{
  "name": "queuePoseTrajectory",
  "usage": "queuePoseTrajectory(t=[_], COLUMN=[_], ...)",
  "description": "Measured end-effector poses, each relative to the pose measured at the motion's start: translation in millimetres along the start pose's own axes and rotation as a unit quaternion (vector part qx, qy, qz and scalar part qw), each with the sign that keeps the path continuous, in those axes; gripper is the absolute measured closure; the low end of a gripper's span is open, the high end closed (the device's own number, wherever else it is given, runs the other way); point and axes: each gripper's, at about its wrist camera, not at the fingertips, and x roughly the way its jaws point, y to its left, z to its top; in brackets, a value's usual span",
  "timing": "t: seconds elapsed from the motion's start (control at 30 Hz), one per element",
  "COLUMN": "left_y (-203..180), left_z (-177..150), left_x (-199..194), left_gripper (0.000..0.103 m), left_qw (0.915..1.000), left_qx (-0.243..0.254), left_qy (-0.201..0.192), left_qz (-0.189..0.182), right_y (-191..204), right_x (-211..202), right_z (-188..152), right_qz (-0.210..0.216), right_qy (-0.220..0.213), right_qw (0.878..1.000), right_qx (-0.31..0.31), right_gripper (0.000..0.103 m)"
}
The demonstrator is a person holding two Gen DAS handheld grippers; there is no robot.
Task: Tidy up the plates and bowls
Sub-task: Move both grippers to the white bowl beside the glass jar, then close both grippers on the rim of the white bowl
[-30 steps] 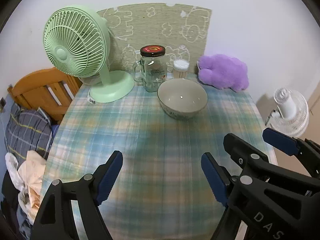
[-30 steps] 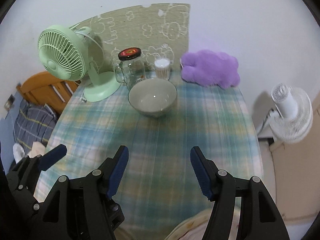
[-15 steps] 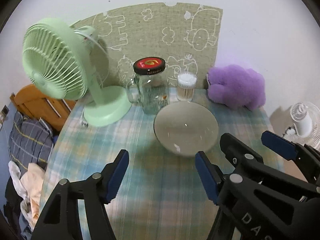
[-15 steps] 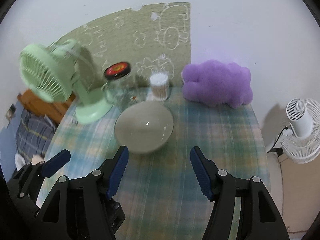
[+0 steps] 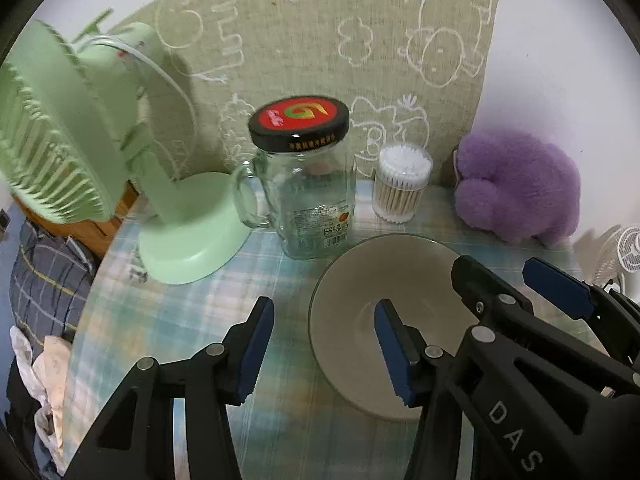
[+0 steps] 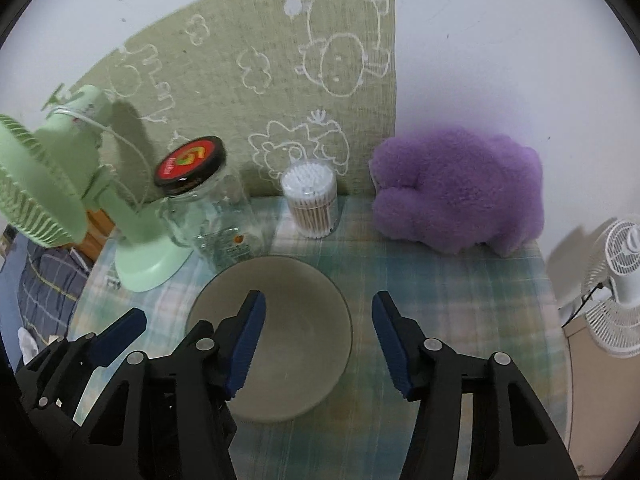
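We see both tongs straddling the bowl (image 6: 296,320) rim — left gripper (image 5: 324,350), right gripper (image 6: 318,344). Jaws closing, pads not yet pressing.

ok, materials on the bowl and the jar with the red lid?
Bowl: likely glazed ceramic, going by its smooth grey-beige surface with a small highlight. Jar: clear glass, since the tablecloth shows through it; its lid looks like printed metal, but that is uncertain.

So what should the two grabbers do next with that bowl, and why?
Probably ease both down a little more so each straddles a side of the bowl's rim. The left gripper has the bowl's left edge between its closing jaws, and the right gripper has the right edge between its own. Neither pair seems to press the rim yet, so lifting now would likely miss.
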Motion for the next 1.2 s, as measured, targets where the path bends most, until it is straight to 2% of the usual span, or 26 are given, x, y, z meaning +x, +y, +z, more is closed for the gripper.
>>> queuePoseTrajectory(t=[0.2,0.3,0.37,0.47,0.73,1.07,1.2], left_y=[-5.0,-6.4,-7.4,-7.7,-8.7,-6.3,-1.9], left_z=[1.4,-0.8,-3.0,-4.7,-6.7,-8.2,-8.4], left_x=[25.8,34.0,37.3,37.9,38.8,40.7,39.4], left_gripper=[0.062,0.070,0.073,0.076,0.076,0.079,0.079], left_qw=[0.9998,0.9998,0.9998,0.9998,0.9998,0.9996,0.9990], left_qx=[0.012,0.011,0.012,0.015,0.017,0.000,-0.014], left_qy=[0.013,0.019,0.017,0.011,0.007,0.027,0.043], left_qz=[-0.003,-0.005,0.000,0.007,0.012,0.011,-0.001], right_y=[-6.6,-9.1,-9.7,-8.4,-8.4,-7.9,-4.3], right_x=[29.2,38.2,42.3,44.9,46.9,48.9,45.0], right_z=[-0.8,-3.1,-4.5,-6.1,-8.3,-8.0,-4.7], right_qz=[-0.002,-0.001,-0.003,-0.014,-0.019,-0.021,-0.027], right_qy=[0.018,0.026,0.028,0.025,0.024,0.037,0.041], right_qw=[1.000,1.000,1.000,1.000,1.000,0.999,0.999], right_qx=[0.009,0.014,0.010,0.004,0.001,-0.003,-0.015], right_gripper=[0.052,0.060,0.075,0.081,0.083,0.083,0.083])
